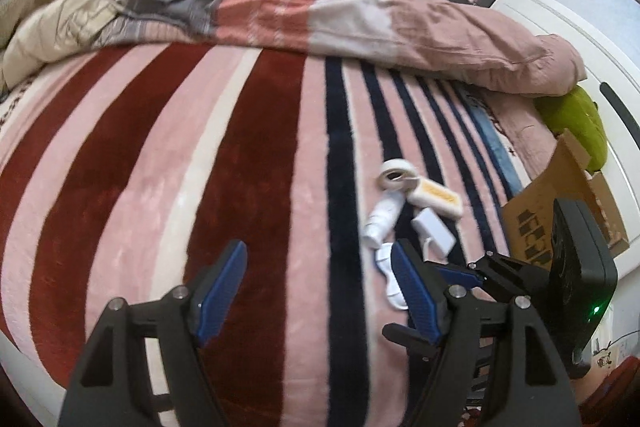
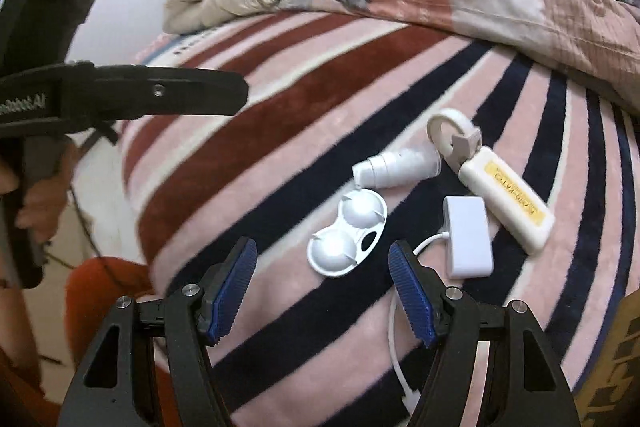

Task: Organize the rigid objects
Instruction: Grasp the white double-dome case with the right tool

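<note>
5 white items lie clustered just ahead of the right gripper (image 2: 322,291); both it and the left gripper (image 1: 316,291) gape empty. Approach step: next, close on the twin-dome tray (image 2: 347,233).

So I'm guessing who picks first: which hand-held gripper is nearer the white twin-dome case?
Right. The right hand-held gripper hangs open just short of the white twin-dome case; the left hand-held gripper sits off to the case's left.

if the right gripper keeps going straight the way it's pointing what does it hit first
Most likely the white two-dome case, which lies on the striped blanket just beyond the open right gripper and roughly between its fingers. Depth is hard to judge; it might meet the blanket just short of it.
</note>
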Available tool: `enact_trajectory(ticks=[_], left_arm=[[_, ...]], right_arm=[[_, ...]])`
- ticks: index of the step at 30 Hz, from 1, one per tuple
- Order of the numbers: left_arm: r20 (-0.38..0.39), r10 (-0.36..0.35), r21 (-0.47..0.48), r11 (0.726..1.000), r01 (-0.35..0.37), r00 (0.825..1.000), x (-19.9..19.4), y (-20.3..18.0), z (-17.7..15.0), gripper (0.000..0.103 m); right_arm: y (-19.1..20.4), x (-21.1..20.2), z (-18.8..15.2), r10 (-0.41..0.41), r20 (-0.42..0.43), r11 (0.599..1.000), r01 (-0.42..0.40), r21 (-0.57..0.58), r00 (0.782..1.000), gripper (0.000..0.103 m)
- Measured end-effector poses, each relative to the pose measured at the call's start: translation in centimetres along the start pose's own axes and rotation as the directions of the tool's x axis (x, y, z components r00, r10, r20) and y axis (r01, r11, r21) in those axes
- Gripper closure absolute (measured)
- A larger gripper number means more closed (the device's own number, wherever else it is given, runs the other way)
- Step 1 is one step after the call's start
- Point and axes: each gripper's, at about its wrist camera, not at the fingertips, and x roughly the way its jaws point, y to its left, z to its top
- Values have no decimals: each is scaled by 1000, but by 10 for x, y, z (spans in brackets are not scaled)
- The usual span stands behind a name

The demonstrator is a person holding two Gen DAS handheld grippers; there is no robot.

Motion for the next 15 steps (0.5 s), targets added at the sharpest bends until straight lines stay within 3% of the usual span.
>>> enact_trajectory(ticks=[6, 9, 11, 15], left_arm=[[-15, -1, -26, 1000, 0, 1000, 11, 8, 0, 31], [-20, 8, -23, 1000, -9, 1000, 12, 7, -1, 31], [-19, 11, -18, 1000, -12, 1000, 10, 4, -1, 31], [-16, 7, -4, 1000, -7, 1000, 3, -5, 0, 31]], right_arm=[[-6, 12, 2, -73, 40, 991, 68, 116, 997, 40], [-1, 13, 1, -129, 57, 984, 121, 131, 990, 48], [0, 12, -2, -176, 61, 977, 167, 133, 983, 68], [-3, 2, -5, -170, 69, 979, 161, 128, 983, 73]])
